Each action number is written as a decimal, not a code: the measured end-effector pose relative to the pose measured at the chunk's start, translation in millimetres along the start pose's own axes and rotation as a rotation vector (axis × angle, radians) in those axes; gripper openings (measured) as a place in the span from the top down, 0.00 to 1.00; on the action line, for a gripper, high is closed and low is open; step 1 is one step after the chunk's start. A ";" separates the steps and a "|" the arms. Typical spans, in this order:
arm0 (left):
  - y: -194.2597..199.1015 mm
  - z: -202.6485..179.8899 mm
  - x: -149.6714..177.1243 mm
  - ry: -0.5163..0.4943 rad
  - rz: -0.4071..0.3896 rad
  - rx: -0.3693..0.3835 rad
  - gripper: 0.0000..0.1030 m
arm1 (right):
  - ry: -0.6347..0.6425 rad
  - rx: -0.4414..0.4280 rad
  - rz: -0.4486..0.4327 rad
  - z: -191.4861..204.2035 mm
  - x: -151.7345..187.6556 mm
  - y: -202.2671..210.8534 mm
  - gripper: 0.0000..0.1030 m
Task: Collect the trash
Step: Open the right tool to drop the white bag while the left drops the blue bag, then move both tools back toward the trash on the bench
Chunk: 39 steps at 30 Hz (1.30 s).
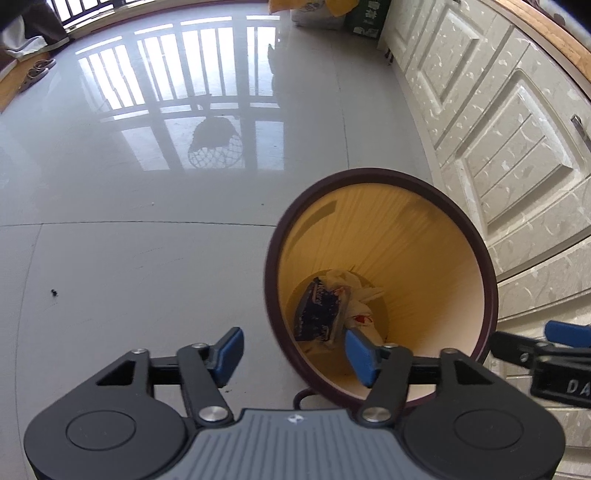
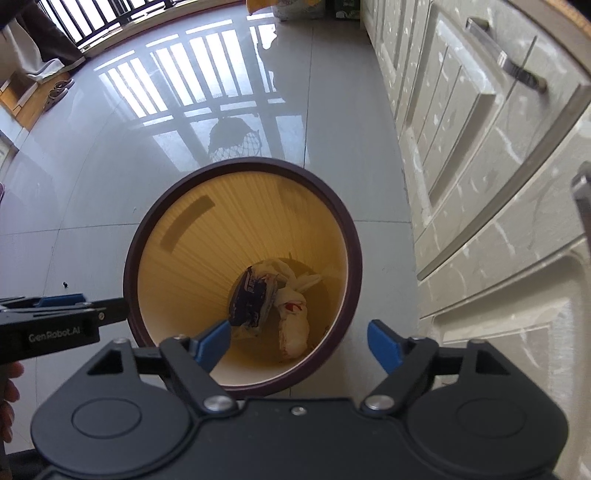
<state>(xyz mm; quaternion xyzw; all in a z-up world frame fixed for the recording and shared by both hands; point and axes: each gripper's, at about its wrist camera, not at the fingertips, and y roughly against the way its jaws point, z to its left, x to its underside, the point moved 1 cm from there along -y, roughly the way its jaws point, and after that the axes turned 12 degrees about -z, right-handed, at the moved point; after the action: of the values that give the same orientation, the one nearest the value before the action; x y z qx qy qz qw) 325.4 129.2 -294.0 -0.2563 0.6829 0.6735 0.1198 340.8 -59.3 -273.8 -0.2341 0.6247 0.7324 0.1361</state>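
Observation:
A round trash bin point(image 1: 484, 258) point(image 2: 343, 221) with a dark brown rim and yellow inside stands on the floor. At its bottom lie a dark blue wrapper point(image 1: 317, 310) point(image 2: 251, 295) and crumpled white paper trash point(image 1: 360, 291) point(image 2: 295, 321). My left gripper point(image 1: 295, 350) is open and empty above the bin's near left rim. My right gripper point(image 2: 301, 341) is open and empty above the bin's near edge. Each gripper shows at the side of the other's view, the right one point(image 1: 554, 350) and the left one point(image 2: 62, 310).
White cabinet doors point(image 1: 498, 129) point(image 2: 480, 147) with metal handles run along the right. Glossy grey floor tiles point(image 1: 147, 240) spread left. A small dark speck point(image 1: 54, 293) lies on the floor. Bags and boxes point(image 1: 325, 14) stand at the far wall; slippers point(image 1: 37, 72) at far left.

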 end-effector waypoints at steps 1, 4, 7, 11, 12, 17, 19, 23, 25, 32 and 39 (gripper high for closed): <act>1.9 1.5 -0.3 0.002 0.000 -0.005 0.33 | -0.001 0.003 -0.005 -0.5 -0.5 2.8 0.17; 11.2 5.2 1.9 -0.003 0.001 -0.021 0.24 | 0.006 0.015 -0.021 -1.2 -1.3 13.4 0.09; 21.1 7.7 2.3 -0.004 -0.005 -0.027 0.18 | 0.007 0.035 -0.031 -4.8 -2.0 24.0 0.07; 37.3 8.3 0.2 -0.012 -0.027 -0.030 0.09 | 0.014 0.063 -0.044 -7.1 -0.8 36.5 0.03; 41.5 7.8 0.2 -0.014 -0.034 -0.029 0.07 | 0.019 0.071 -0.049 -6.8 -0.4 40.0 0.03; 60.4 3.3 -1.7 -0.009 -0.063 -0.024 0.00 | 0.032 0.092 -0.071 -5.8 1.7 59.2 0.00; 68.0 2.7 -1.3 -0.007 -0.071 -0.025 0.00 | 0.035 0.094 -0.081 -5.2 2.1 66.3 0.00; 84.5 3.2 0.3 -0.017 -0.090 -0.035 0.00 | 0.045 0.095 -0.089 -1.5 5.1 77.9 0.00; 93.0 5.1 1.9 -0.016 -0.098 -0.037 0.00 | 0.052 0.093 -0.101 2.0 5.9 85.6 0.00; 123.6 9.1 3.2 -0.031 -0.143 -0.059 0.00 | 0.084 0.085 -0.163 9.3 4.6 119.3 0.00; 156.4 6.7 2.2 -0.040 -0.203 -0.044 0.00 | 0.069 0.098 -0.231 7.6 2.1 157.6 0.00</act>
<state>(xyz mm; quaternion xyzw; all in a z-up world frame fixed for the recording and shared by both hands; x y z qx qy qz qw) 242.4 129.4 -161.3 -0.3133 0.6359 0.6778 0.1953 260.1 -80.8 -139.8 -0.3227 0.6330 0.6719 0.2092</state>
